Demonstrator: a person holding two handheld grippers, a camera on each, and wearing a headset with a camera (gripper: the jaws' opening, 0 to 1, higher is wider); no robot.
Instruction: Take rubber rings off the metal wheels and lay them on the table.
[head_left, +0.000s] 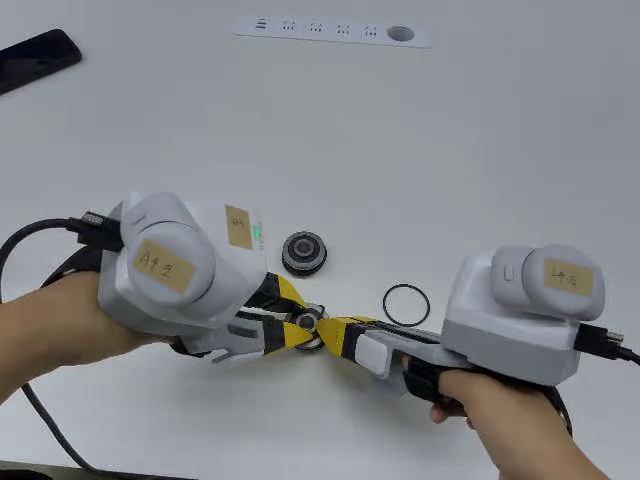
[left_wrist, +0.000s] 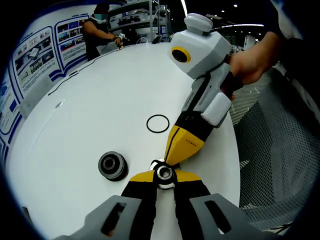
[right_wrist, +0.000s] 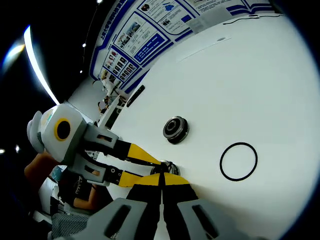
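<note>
Left gripper (left_wrist: 163, 175) clamps a shiny little metal wheel (head_left: 305, 322). Right gripper (right_wrist: 161, 176), jaws squeezed together, meets its rim. Thin black rubber ring (right_wrist: 220, 162) lies at 3 o'clock, black-rimmed wheel (head_left: 304, 252) at 12.

Broad white worktop (head_left: 480, 150) here, glossy under the lamps. At its far edge lies a white power strip (head_left: 333, 30), with a black phone (head_left: 35, 58) off in the corner. Blue-and-white posters (right_wrist: 145, 30) line the wall, a strip light (right_wrist: 35, 64) glows overhead, and grey mesh (left_wrist: 280, 130) stands beside the worktop.
</note>
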